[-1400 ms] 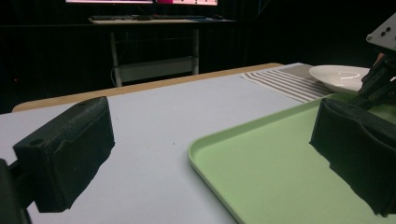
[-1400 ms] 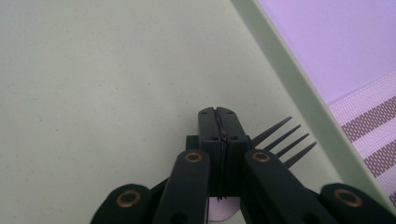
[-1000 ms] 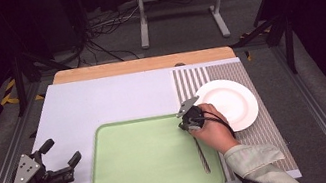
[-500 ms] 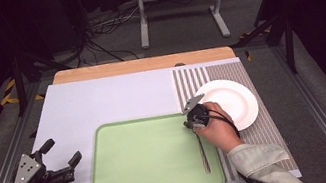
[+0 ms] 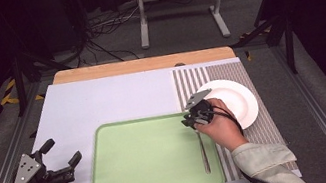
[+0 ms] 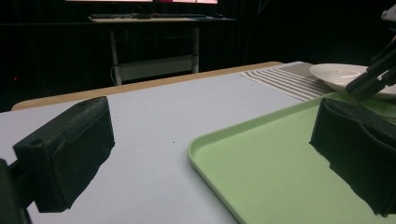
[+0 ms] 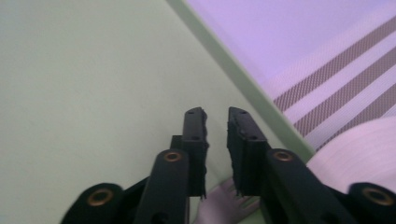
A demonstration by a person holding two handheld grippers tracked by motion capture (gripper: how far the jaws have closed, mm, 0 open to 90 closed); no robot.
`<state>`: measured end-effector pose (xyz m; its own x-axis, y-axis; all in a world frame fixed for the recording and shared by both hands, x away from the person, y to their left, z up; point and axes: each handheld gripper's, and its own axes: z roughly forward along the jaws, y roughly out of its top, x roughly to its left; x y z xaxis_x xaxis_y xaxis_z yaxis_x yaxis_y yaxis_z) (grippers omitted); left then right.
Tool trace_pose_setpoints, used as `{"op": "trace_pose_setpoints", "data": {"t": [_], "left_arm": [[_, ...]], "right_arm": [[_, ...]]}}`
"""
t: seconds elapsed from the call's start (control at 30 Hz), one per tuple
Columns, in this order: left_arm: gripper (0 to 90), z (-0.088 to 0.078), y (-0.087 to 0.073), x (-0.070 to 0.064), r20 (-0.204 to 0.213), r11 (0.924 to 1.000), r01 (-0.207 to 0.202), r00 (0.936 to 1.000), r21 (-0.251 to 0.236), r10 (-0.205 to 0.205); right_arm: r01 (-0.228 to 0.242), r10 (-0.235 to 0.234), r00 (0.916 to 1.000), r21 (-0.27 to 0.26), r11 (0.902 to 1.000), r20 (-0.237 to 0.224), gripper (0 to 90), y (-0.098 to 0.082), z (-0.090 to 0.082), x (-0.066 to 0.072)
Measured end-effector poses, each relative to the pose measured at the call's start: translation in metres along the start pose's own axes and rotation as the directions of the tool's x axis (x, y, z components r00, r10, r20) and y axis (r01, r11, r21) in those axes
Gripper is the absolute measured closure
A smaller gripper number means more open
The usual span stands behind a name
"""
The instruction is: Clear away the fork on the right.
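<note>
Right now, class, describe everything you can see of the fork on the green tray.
The fork is slim, grey and metallic-looking. It lies flat near the right edge of the green tray, handle toward the person, tines toward the plate. The right hand-held gripper sits over its tine end; its jaws have just been opening, a narrow gap between them, with the tines just below the pads, seemingly released.

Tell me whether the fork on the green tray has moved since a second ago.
No. The fork lies along the right edge of the green tray, as before. The right gripper has just been opening above it.
</note>
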<state>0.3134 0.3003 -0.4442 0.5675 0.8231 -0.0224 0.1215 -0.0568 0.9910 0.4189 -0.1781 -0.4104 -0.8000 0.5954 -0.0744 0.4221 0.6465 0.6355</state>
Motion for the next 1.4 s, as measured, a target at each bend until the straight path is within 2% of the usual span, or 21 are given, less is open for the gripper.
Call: {"op": "trace_pose_setpoints", "data": {"t": [0.03,0.07,0.17,0.2,0.27,0.4,0.47,0.53,0.67,0.87,1.03,1.17,1.2,1.3,1.4], "left_arm": [[0.3,0.0,0.0,0.0,0.0,1.0,-0.001,1.0,0.0,0.001],[0.4,0.0,0.0,0.0,-0.001,1.0,0.0,1.0,-0.003,0.0],[0.3,-0.001,0.0,0.0,-0.001,1.0,0.0,1.0,-0.002,0.0],[0.3,0.0,0.0,0.0,-0.001,1.0,0.0,1.0,0.001,0.0],[0.3,0.0,0.0,0.0,0.001,1.0,0.002,1.0,-0.001,-0.002],[0.4,0.001,0.001,0.0,-0.001,1.0,0.002,1.0,-0.006,-0.002],[0.3,0.002,0.001,-0.001,0.002,1.0,0.002,1.0,-0.004,-0.002],[0.4,0.002,0.001,-0.001,0.002,1.0,-0.001,1.0,-0.003,0.001],[0.4,0.002,0.001,-0.001,0.0,1.0,0.002,1.0,-0.004,-0.002],[0.3,0.002,0.001,-0.001,0.001,1.0,0.001,1.0,-0.003,-0.001],[0.4,0.002,0.001,-0.001,0.0,1.0,0.003,1.0,-0.007,-0.003],[0.4,0.002,0.001,-0.001,0.001,1.0,0.002,1.0,-0.007,-0.002],[0.3,0.002,0.001,-0.001,0.001,1.0,0.002,1.0,-0.007,-0.002],[0.3,0.002,0.001,-0.001,0.002,1.0,0.004,1.0,-0.008,-0.004],[0.3,0.001,0.001,-0.001,0.004,0.9999,0.004,1.0,-0.011,-0.004]], "right_arm": [[-0.014,0.013,0.9999,-0.021,0.9997,-0.009,62.7,0.002,-0.004,0.0],[-0.06,0.058,0.9979,-0.078,0.9951,-0.031,51.3,0.005,-0.01,0.002],[-0.053,0.049,0.9983,-0.161,0.9856,-0.032,31.8,0.011,-0.022,0.002],[-0.051,0.045,0.9985,-0.188,0.9808,-0.032,28.7,0.012,-0.027,0.003],[-0.043,0.038,0.9989,-0.203,0.9782,-0.027,27.0,0.013,-0.03,0.003],[0.005,-0.005,1.0,-0.265,0.9641,0.002,18.7,0.012,-0.047,0.005],[0.02,-0.017,0.9998,-0.288,0.9573,0.013,18.3,0.01,-0.054,0.005],[0.058,-0.05,0.9982,-0.323,0.9448,0.035,17.8,0.006,-0.066,0.004],[0.068,-0.053,0.9974,-0.382,0.9218,0.05,16.5,-0.003,-0.081,0.002],[0.081,-0.062,0.9963,-0.418,0.9046,0.059,15.5,-0.017,-0.098,-0.001],[0.081,-0.057,0.9962,-0.449,0.89,0.066,15.2,-0.033,-0.109,-0.005],[0.061,-0.034,0.9973,-0.476,0.8775,0.066,14.3,-0.048,-0.117,-0.01],[0.061,-0.034,0.9973,-0.476,0.8775,0.066,14.3,-0.048,-0.117,-0.01],[0.045,-0.014,0.9977,-0.505,0.8619,0.066,13.4,-0.062,-0.12,-0.014],[0.032,0.003,0.9977,-0.52,0.8538,0.067,13.4,-0.073,-0.121,-0.016]]}}
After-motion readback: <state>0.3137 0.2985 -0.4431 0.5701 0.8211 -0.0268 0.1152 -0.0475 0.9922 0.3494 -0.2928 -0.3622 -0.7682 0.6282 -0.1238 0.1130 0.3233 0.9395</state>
